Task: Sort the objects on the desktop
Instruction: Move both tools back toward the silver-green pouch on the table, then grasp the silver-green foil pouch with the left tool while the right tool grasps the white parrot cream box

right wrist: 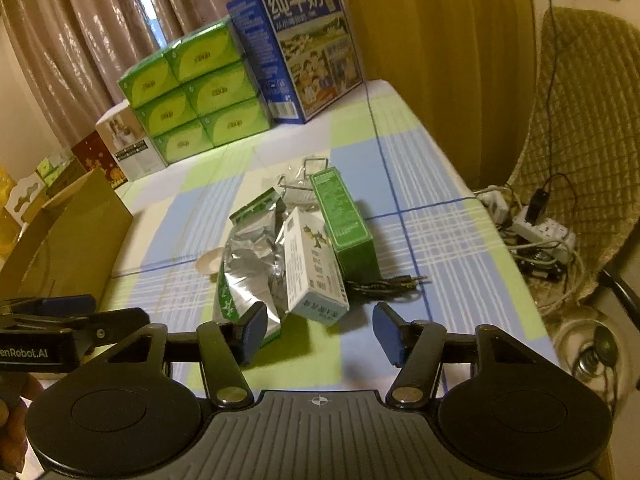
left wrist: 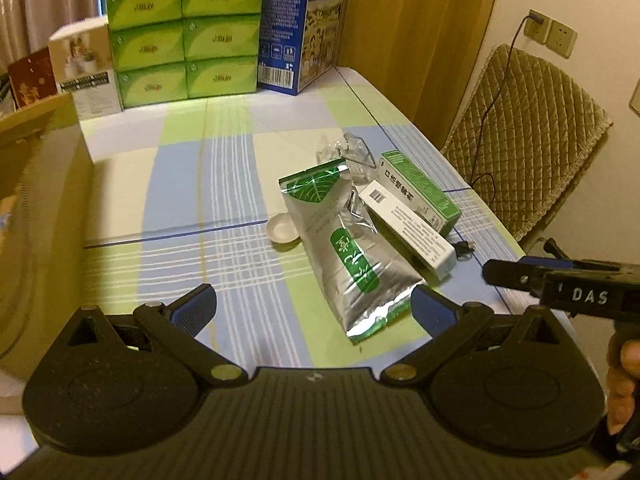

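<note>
A silver and green foil bag [left wrist: 348, 248] lies on the checked tablecloth, also in the right wrist view [right wrist: 248, 264]. Beside it lie a white box [left wrist: 408, 228] [right wrist: 316, 272], a green box [left wrist: 420, 188] [right wrist: 344, 220], a small white dish [left wrist: 282, 230] [right wrist: 210, 262], a clear wrapper [left wrist: 344, 152] and a black cable [right wrist: 384, 284]. My left gripper [left wrist: 314, 310] is open and empty, just short of the bag's near end. My right gripper [right wrist: 320, 330] is open and empty, in front of the white box.
Stacked green tissue packs [left wrist: 184, 36] and a blue milk carton box [left wrist: 300, 20] stand at the table's far end. A cardboard box [right wrist: 68, 232] sits at the left edge. A padded chair [left wrist: 528, 136] and a power strip [right wrist: 540, 232] are to the right.
</note>
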